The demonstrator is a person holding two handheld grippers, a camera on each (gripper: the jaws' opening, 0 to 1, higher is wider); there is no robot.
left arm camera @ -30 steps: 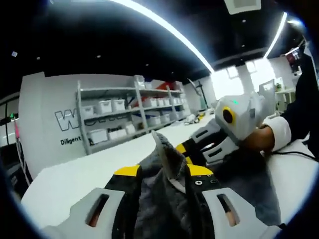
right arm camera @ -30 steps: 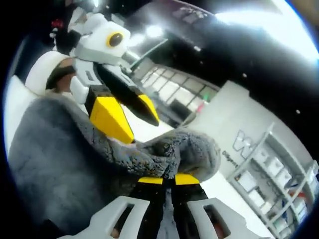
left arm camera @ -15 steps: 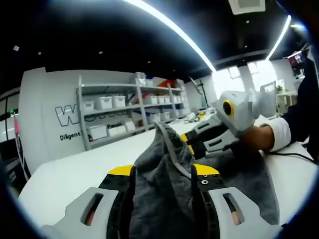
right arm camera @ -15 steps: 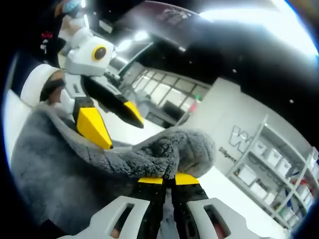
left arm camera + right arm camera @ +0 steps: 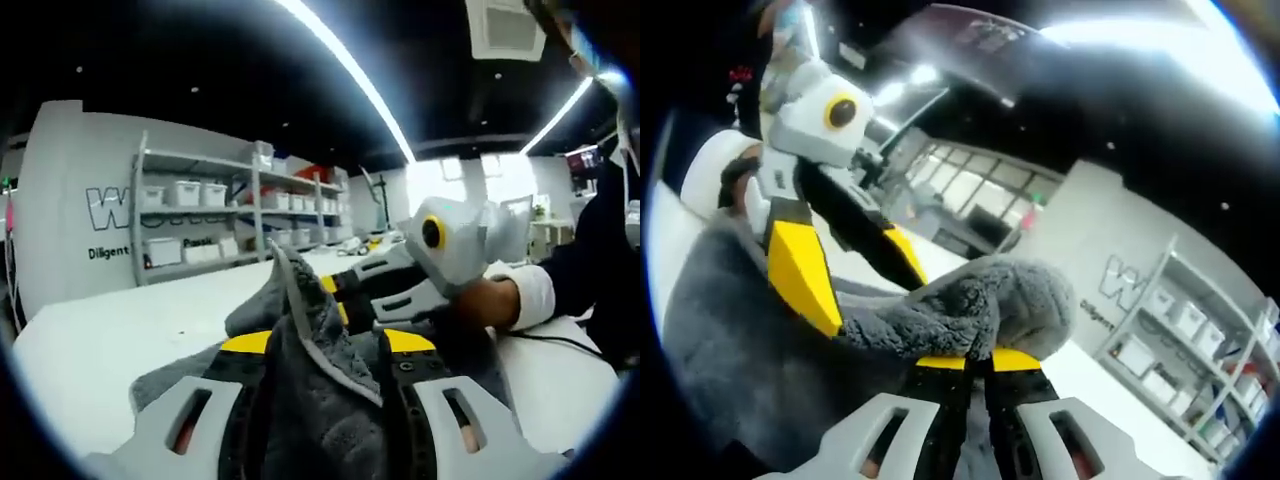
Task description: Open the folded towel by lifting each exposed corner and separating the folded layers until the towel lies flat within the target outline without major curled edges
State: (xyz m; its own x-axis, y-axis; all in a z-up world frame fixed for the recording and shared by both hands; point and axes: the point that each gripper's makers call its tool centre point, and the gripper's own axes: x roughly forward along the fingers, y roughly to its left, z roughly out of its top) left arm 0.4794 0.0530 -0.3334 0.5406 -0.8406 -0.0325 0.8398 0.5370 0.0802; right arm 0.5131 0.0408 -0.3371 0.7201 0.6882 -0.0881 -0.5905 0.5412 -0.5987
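The grey towel [image 5: 310,400] lies bunched on the white table [image 5: 90,340], and one hemmed corner stands up between my left gripper's jaws. My left gripper [image 5: 328,342] is open, its yellow tips spread either side of that fold. In the right gripper view the left gripper [image 5: 845,265] comes in from the left, one finger in front of the towel [image 5: 730,340] edge and one behind it. My right gripper [image 5: 977,360] is shut on a thick roll of towel and holds it above the table. In the left gripper view the right gripper [image 5: 338,298] reaches in from the right, tips at the cloth.
A person's hand with a white cuff [image 5: 510,300] holds the right gripper, and a dark cable [image 5: 565,343] runs across the table beneath it. Shelves with white bins [image 5: 200,215] stand along the far wall. Bare table stretches to the left of the towel.
My left gripper's jaws have spread wider around the towel corner. Both views have shifted with the hands, and the right gripper keeps its hold on the towel roll.
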